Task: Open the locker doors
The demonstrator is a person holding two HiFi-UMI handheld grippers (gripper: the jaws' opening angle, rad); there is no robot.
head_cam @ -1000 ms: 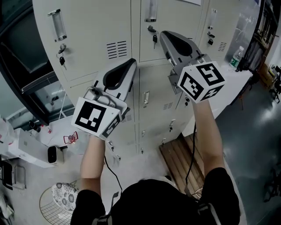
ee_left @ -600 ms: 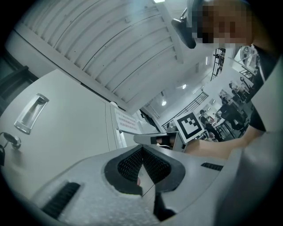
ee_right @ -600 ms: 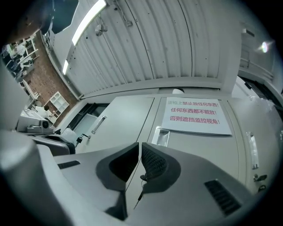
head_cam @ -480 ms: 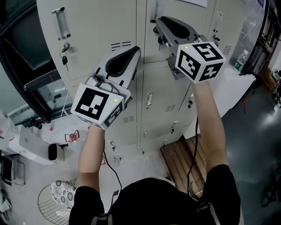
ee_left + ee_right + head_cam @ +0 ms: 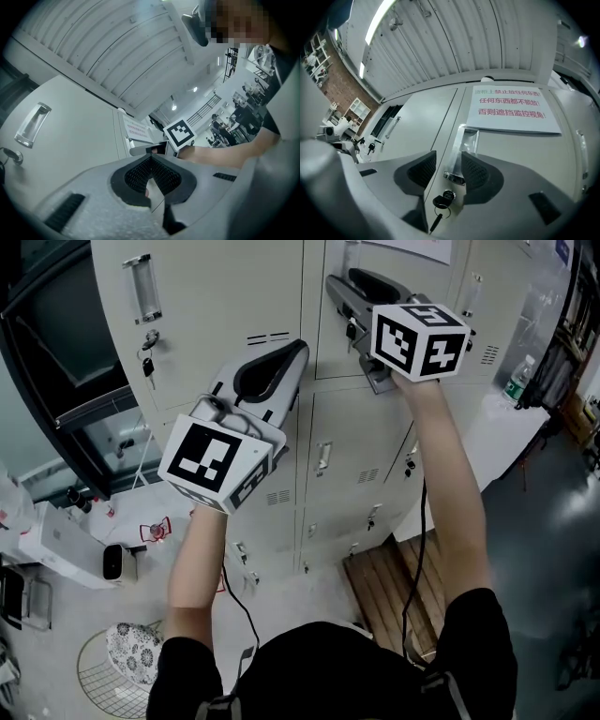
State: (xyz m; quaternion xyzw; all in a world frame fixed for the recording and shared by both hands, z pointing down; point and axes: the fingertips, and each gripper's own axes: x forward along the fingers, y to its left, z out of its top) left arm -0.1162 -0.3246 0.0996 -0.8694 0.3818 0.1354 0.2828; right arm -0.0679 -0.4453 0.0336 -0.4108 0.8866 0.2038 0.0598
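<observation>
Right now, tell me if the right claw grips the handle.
No: the right claw has just been opening, jaws apart, not pressing the handle.

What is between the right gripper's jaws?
The chrome door handle, in the right gripper view; the jaws have just been opening, clear of it.

One left gripper (image 5: 151,158), one right gripper (image 5: 448,161), one water bottle (image 5: 521,381), one posted notice (image 5: 513,110), one wooden pallet (image 5: 382,585)
</observation>
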